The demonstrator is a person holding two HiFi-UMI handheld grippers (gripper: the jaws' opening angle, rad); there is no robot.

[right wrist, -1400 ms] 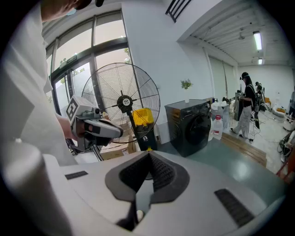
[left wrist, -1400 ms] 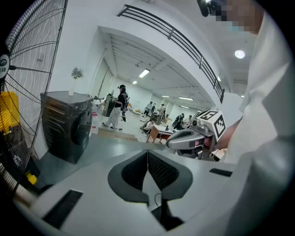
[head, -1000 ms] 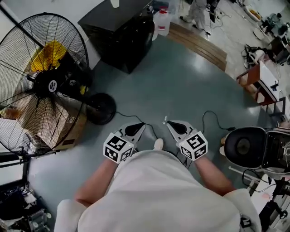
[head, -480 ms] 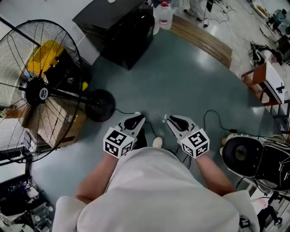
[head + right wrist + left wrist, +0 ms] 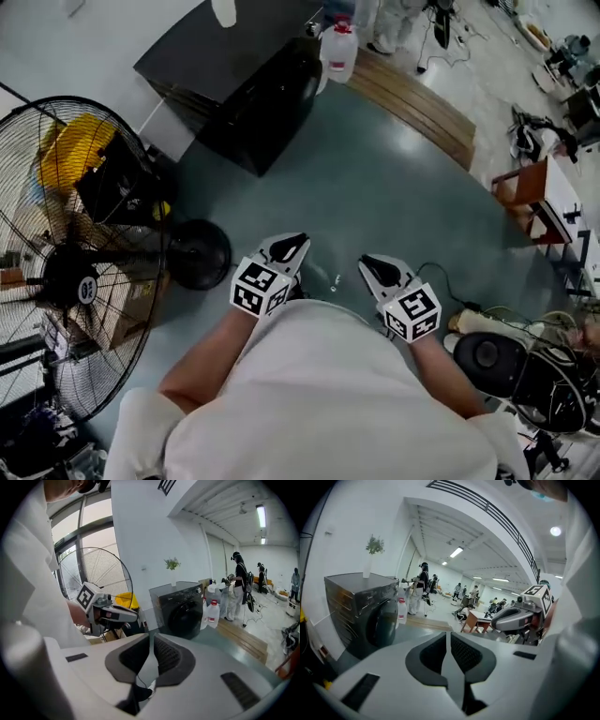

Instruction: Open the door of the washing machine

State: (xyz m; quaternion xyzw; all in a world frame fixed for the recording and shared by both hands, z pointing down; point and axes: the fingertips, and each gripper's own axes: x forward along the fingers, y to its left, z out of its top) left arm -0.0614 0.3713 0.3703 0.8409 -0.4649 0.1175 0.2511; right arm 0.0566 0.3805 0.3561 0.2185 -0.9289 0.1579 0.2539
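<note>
Washing machine (image 5: 246, 89) is the black front-loader up against the white wall at the top of the head view, well apart from both grippers, with a stretch of bare grey-green floor (image 5: 375, 178) in between. Its round dark door (image 5: 185, 616) sits flush in the front and looks closed to me. There's a little plant in a white vase (image 5: 370, 557) on top of the machine, and a white jug with a red cap (image 5: 339, 52) stands just beside it, next to a wooden strip (image 5: 412, 98) laid on the floor. Left gripper (image 5: 300, 241) is held out low in front of the person's white shirt, jaws together with nothing between them, the machine off to the left in its own view. Right gripper (image 5: 366, 262) is alongside it, a bit apart, jaws also closed up to a thin slit and empty, with the machine pretty much straight ahead past the tips in its view. Each one has its marker cube at the back, near the person's hands. Off to the person's left is a big black pedestal fan (image 5: 75, 272) with its round base (image 5: 197, 253) on the floor and a cardboard box (image 5: 127, 305) behind the grille. A thin black cable (image 5: 441, 272) snakes across the floor near the right gripper, and a small wooden table (image 5: 525, 192) sits further out on the right.
</note>
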